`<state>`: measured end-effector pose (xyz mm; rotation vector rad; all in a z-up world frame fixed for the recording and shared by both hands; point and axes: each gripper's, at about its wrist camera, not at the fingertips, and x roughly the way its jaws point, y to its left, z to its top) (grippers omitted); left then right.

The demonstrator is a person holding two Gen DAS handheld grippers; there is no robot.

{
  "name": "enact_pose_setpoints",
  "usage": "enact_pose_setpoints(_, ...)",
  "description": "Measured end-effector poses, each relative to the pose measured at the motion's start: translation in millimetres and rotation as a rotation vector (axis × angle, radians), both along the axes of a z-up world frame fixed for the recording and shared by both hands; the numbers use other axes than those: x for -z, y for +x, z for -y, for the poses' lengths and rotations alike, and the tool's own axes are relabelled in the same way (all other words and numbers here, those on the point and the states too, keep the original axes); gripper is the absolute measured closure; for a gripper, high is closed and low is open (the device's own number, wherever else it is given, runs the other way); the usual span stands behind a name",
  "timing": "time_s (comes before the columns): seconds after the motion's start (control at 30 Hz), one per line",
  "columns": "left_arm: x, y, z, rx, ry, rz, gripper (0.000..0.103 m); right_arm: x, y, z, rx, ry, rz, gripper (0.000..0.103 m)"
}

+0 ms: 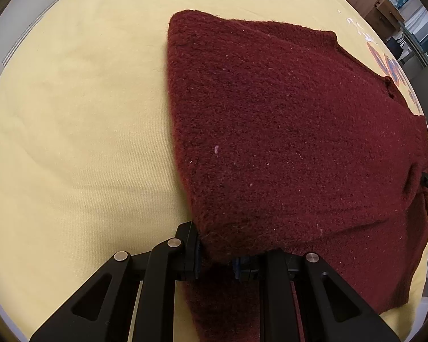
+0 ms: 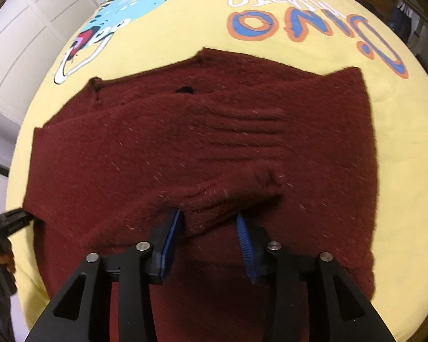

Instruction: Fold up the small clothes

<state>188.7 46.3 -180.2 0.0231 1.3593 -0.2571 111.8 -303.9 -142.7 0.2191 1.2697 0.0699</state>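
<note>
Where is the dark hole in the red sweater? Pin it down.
In the right wrist view the hole sits in the upper middle of the sweater, near its far edge, below the yellow sheet's cartoon print and ahead of the right gripper.
</note>
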Motion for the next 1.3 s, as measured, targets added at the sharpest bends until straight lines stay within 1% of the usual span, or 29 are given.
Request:
enact_pose_setpoints(0.07, 1.1, 1.9, -1.0, 0.000, 0.000, -0.001, 0.089, -0.7, -9.4, 3.4, -0.016, -0.067, -0.017, 0.057)
enact_pose_setpoints(0.13, -4.8, -7.7, -3.6, -0.002, -0.003, -0.001, 0.089, -3.5, -16.3, 5.9, -0.022, -0.102, -0.016, 0.056)
enact_pose_setpoints(0.23, -8.8, -19.3, -8.0, -0.018, -0.015, 0.010, 0.089, -15.0, -27.9, 17.7, 0.008, -0.086, 0.012, 0.052)
enact_pose_setpoints(0.3, -9.4, -23.9, -8.4, -0.025, -0.018, 0.019, 0.089, -24.9, -30.7, 25.4, 0.032, -0.059, 0.031, 0.047)
enact_pose_setpoints(0.33, -10.1, -26.6, -8.5, -0.024, -0.017, 0.022, 0.088, -28.7, -29.9, 27.0, 0.037, -0.050, 0.037, 0.042)
enact_pose_setpoints(0.37, -10.2, -27.3, -8.4, -0.022, -0.013, 0.024, 0.088, -34.3, -27.2, 29.3, 0.045, -0.032, 0.043, 0.040)
enact_pose_setpoints(0.43, -11.3, -31.1, -7.6, -0.019, -0.007, 0.024, 0.088, -39.0, -22.4, 34.1, 0.056, -0.017, 0.049, 0.040)
enact_pose_setpoints(0.5, -11.5, -33.9, -6.6, -0.016, 0.001, 0.026, 0.088, -41.0, -7.1, 33.7, 0.062, -0.027, 0.052, 0.039)
enact_pose_setpoints(0.53, -11.6, -35.0, -6.2, -0.014, 0.005, 0.028, 0.088, -40.7, -1.4, 34.1, 0.065, -0.036, 0.050, 0.038)
enact_pose_setpoints(0.63, -11.6, -39.4, -5.9, -0.013, 0.011, 0.030, 0.088, -26.3, 25.2, 34.6, 0.066, -0.047, 0.019, 0.038)
enact_pose_setpoints(0.73, -12.0, -43.0, -5.5, -0.016, 0.008, 0.029, 0.088, 2.4, 40.9, 25.1, 0.025, -0.067, -0.079, 0.038)
enact_pose_setpoints(0.8, -11.6, -45.4, -6.4, -0.016, 0.006, 0.032, 0.088, 9.9, 43.2, 17.0, -0.007, -0.091, -0.082, 0.037)
enact_pose_setpoints(0.9, -12.3, -48.6, -9.2, -0.017, 0.008, 0.036, 0.088, 7.8, 40.1, 7.3, -0.034, -0.104, -0.064, 0.035)
enact_pose_setpoints(0.93, -13.2, -50.3, -10.3, -0.021, 0.008, 0.038, 0.088, 7.2, 38.5, 3.9, -0.043, -0.102, -0.070, 0.039)
enact_pose_setpoints(0.97, -14.4, -53.3, -12.9, -0.023, 0.008, 0.041, 0.088, 6.8, 37.8, 1.1, -0.054, -0.102, -0.073, 0.050)
enact_pose_setpoints(1.0, -15.3, -54.6, -11.7, -0.023, 0.012, 0.046, 0.088, 6.0, 36.8, -4.2, -0.078, -0.118, -0.075, 0.053)
enact_pose_setpoints(1.03, -15.9, -56.3, -11.9, -0.022, 0.014, 0.050, 0.089, 4.6, 35.9, -9.5, -0.102, -0.141, -0.071, 0.060)
enact_pose_setpoints(1.07, -16.6, -58.4, -11.9, -0.019, 0.019, 0.053, 0.089, 3.0, 35.3, -13.3, -0.121, -0.138, -0.066, 0.066)
enact_pose_setpoints(1.1, -17.3, -59.8, -12.6, -0.017, 0.022, 0.054, 0.089, 1.7, 35.0, -15.5, -0.132, -0.125, -0.063, 0.080)
enact_pose_setpoints(1.13, -19.7, -56.8, -12.4, -0.015, 0.028, 0.054, 0.089, 0.2, 34.9, -17.6, -0.138, -0.128, -0.059, 0.082)
enact_pose_setpoints(1.2, -22.5, -58.7, -13.3, -0.018, 0.034, 0.055, 0.089, -6.0, 33.8, -21.4, -0.156, -0.165, -0.033, 0.084)
enact_pose_setpoints(1.3, -28.3, -58.5, -2.2, 0.019, 0.066, 0.073, 0.089, -20.9, 31.3, -12.4, -0.120, -0.171, 0.023, 0.085)
